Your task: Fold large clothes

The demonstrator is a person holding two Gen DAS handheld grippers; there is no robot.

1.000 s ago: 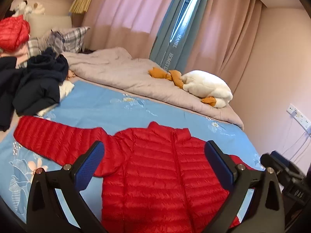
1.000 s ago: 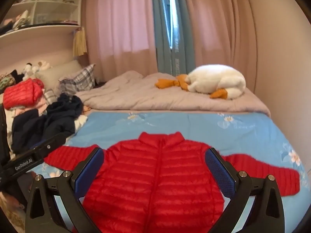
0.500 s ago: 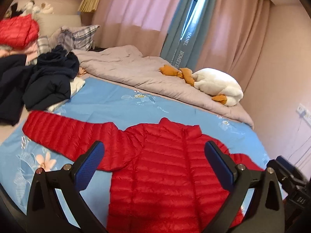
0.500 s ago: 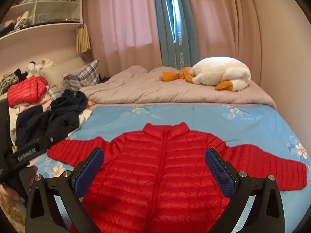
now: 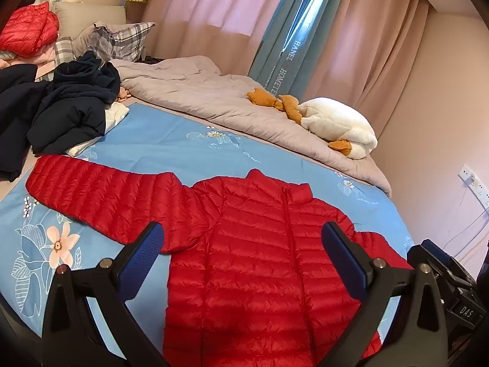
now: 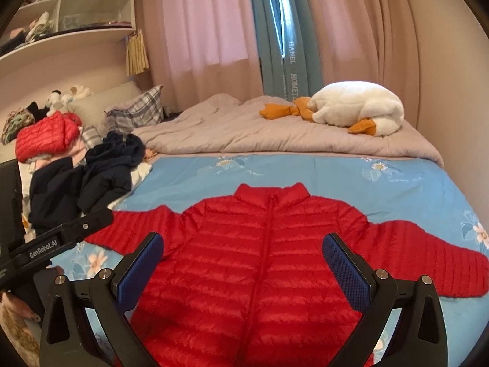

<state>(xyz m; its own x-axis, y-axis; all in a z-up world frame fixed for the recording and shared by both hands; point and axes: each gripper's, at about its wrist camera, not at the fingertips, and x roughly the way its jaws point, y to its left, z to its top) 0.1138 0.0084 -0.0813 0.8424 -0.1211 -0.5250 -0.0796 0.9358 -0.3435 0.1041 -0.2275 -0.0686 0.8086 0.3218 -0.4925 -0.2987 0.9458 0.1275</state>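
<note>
A red quilted puffer jacket lies flat, front up and zipped, on the blue flowered bed sheet, both sleeves spread out to the sides. It also fills the right wrist view. My left gripper is open and empty, held above the jacket's body, its left finger near the left armpit. My right gripper is open and empty above the jacket's chest. The left gripper's body shows at the left edge of the right wrist view.
A pile of dark clothes lies at the bed's left, with a folded red jacket and plaid pillows behind. A grey duvet and a white goose plush lie at the far side. Shelves hang on the wall.
Both grippers have risen and pulled back, so more of the jacket and both sleeves show. The jacket has not moved. Both grippers stay open.
</note>
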